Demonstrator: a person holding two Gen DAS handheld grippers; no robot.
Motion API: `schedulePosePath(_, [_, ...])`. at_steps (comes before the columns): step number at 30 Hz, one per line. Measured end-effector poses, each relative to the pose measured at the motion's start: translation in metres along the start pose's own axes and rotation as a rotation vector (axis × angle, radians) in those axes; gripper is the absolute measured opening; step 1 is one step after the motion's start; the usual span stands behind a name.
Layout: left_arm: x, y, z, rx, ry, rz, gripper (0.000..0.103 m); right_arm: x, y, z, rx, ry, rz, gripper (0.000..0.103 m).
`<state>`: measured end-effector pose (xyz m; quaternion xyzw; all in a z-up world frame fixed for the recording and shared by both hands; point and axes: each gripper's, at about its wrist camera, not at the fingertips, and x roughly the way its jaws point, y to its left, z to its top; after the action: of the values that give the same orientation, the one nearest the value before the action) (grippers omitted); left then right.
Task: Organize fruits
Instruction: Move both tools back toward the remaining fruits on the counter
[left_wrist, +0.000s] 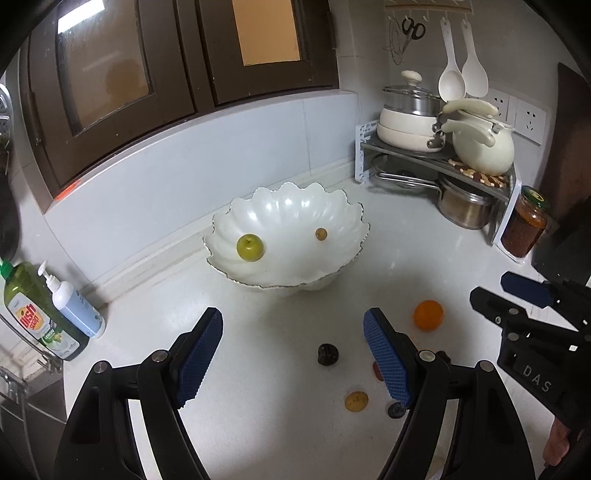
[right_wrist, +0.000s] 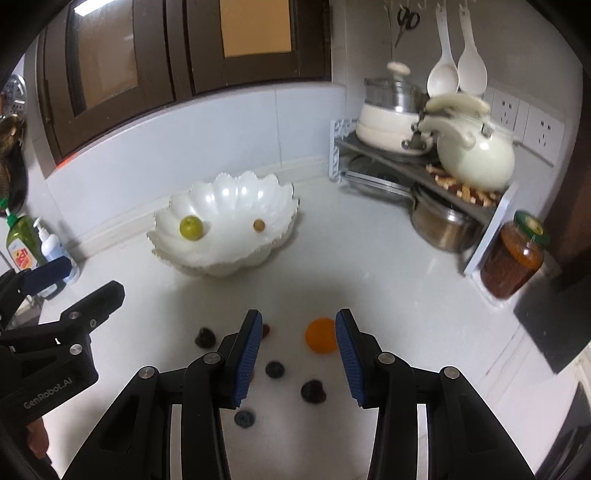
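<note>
White scalloped bowl (left_wrist: 288, 236) w/ green apple (left_wrist: 250, 248); orange (left_wrist: 427, 314) fruit; blue pads (left_wrist: 388, 360).

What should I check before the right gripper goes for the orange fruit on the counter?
1. Right gripper empty, jaws apart: ok.
2. Round orange fruit lined up between the jaws: not ok, it sits toward the right finger.
3. Left gripper empty and off to the side: ok.
4. White scalloped bowl has room: ok, only a green apple and a small brown fruit inside.
5. Jaws wide enough for the orange fruit: cannot tell.
</note>
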<state>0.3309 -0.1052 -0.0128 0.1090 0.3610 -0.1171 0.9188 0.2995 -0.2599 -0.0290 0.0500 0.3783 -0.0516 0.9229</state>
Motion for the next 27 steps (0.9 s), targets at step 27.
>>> schedulePosePath(27, [0.02,-0.018,-0.067,-0.07,0.104,-0.018,0.079,0.02,-0.014,-0.057,-0.013,0.041,0.018,0.042])
